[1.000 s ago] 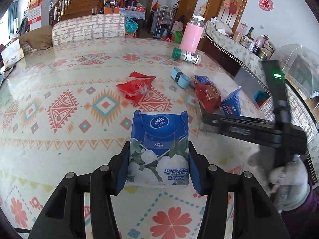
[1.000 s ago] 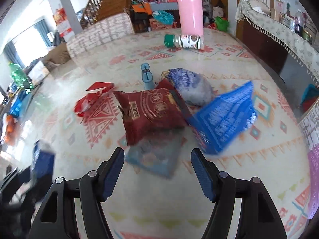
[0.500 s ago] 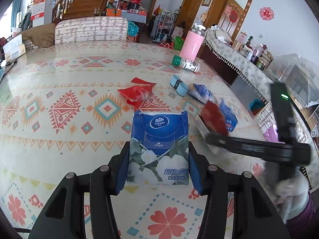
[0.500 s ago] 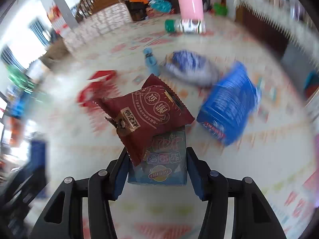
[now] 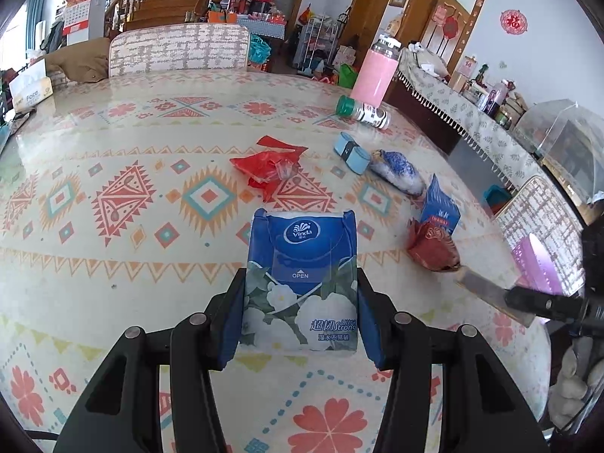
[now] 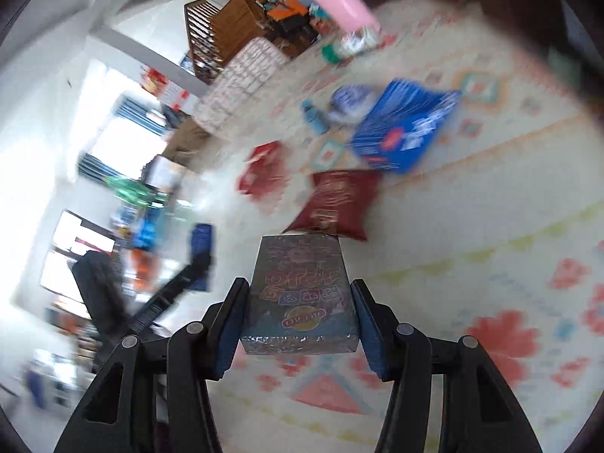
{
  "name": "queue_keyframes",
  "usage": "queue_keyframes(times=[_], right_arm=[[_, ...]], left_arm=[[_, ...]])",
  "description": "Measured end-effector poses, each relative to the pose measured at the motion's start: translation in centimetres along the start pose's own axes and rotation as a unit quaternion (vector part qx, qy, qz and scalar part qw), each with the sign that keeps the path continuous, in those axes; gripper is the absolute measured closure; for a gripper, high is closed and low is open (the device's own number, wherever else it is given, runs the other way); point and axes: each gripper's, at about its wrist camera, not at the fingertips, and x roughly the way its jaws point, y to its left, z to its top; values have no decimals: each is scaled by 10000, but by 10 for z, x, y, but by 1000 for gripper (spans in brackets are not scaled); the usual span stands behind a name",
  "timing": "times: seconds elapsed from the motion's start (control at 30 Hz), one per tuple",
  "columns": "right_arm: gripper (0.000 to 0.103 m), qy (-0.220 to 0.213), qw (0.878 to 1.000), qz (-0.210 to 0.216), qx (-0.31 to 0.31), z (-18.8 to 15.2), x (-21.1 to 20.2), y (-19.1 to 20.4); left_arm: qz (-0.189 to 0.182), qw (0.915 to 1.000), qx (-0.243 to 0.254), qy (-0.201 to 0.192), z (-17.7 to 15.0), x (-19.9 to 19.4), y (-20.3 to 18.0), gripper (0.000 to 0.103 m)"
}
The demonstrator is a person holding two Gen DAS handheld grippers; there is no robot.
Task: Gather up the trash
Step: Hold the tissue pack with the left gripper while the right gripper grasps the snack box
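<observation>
Left wrist view is showing the left gripper (image 5: 300,302) clenching a blue Vinda tissue pack (image 5: 300,283) squarely by its sides, lifted above the patterned bench (image 5: 113,271), likely so it is carrying securely. Right wrist view, blurred, is showing the right gripper (image 6: 300,315) whose fingers have just been closing and are now pinching a flat grey snack box (image 6: 300,294) by its long edges. Trash is lying beyond on the bench: a dark red snack bag (image 6: 336,204), a blue packet (image 6: 404,128), a crumpled red wrapper (image 5: 266,166) and a blue-white bag (image 5: 396,170), all waiting for collection.
</observation>
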Motion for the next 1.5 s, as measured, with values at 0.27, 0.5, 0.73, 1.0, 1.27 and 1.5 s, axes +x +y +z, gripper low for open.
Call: queue_keyframes(times=[0.27,0.5,0.73,1.0,1.27,1.5], right_arm=[[40,-120,9828,-1409,-1191,-23,-9,10],[33,-75,9719,-1836,-1470,-30,14,13],[40,-21,9680,-2006,-1505,-41,24,9],[44,-271,9750,-1672,-1436,-50,0,6],[44,-965,9784,-1435,-1132,-49,-75,-23],[44,-1544,9729,-1630,-559,-50,-145,-82]], left_arm=[[118,9996,236,80,-5,7,-10,52],[141,9995,269,94,-6,8,-11,52],[76,9995,300,71,-5,8,-12,52],[164,9989,443,40,-8,7,-20,52],[-167,9994,309,24,-8,-16,-55,52],[-774,9924,957,-26,11,-23,-156,52]])
